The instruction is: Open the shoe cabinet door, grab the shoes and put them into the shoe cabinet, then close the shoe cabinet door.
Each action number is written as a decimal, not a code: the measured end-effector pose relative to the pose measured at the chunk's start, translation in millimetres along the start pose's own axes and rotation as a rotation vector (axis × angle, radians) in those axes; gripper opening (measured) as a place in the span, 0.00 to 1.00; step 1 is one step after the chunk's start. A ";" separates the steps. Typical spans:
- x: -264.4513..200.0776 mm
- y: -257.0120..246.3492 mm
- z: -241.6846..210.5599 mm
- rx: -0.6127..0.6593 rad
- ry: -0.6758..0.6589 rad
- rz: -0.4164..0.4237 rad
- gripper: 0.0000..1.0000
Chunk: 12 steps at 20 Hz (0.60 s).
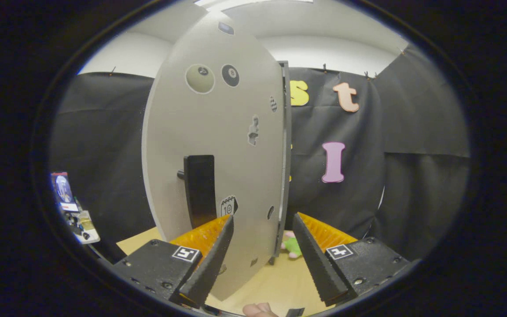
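Tall pale-grey shoe cabinet door (209, 145) with stickers on its face, standing upright with its long axis vertical, swung so that its face is turned toward the camera and slightly leftward; its far vertical edge meets the dark grey cabinet frame (285, 158) behind it. A black rectangular handle (199, 189), also upright, is mounted low on the door face, standing off it on a short peg. The gripper (262, 222) is held with its jaws wide apart and nothing between them; the left finger (211, 259) overlaps the lower door face just below the handle, though contact cannot be judged, and the right finger (317, 259) lies clear of the door, past the frame edge. The cabinet interior is hidden behind the door. A small pink-and-green soft toy (292, 245) is partly concealed behind the frame's foot, its shape hard to make out. Part of a person's finger (258, 309) is cut off below the gripper. A small device with a screen (69, 207) stands to the far left, its details too small to resolve. The floor is a light wooden board (275, 281); black cloth walls (412, 176) enclose the booth beneath a white ceiling (324, 26).
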State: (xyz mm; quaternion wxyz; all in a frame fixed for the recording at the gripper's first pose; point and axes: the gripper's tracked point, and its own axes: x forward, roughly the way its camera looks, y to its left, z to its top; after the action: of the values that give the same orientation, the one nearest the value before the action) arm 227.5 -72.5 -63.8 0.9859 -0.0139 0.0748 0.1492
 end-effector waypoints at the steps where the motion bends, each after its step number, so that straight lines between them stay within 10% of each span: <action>1: 3.8 5.6 -0.6 0.005 0.000 -0.015 0.90; 12: 53.6 85.6 7.9 -0.010 -0.062 -0.044 0.94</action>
State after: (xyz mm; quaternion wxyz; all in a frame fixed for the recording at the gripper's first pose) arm 253.8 25.3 -64.6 0.9906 -0.0161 0.0433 0.1284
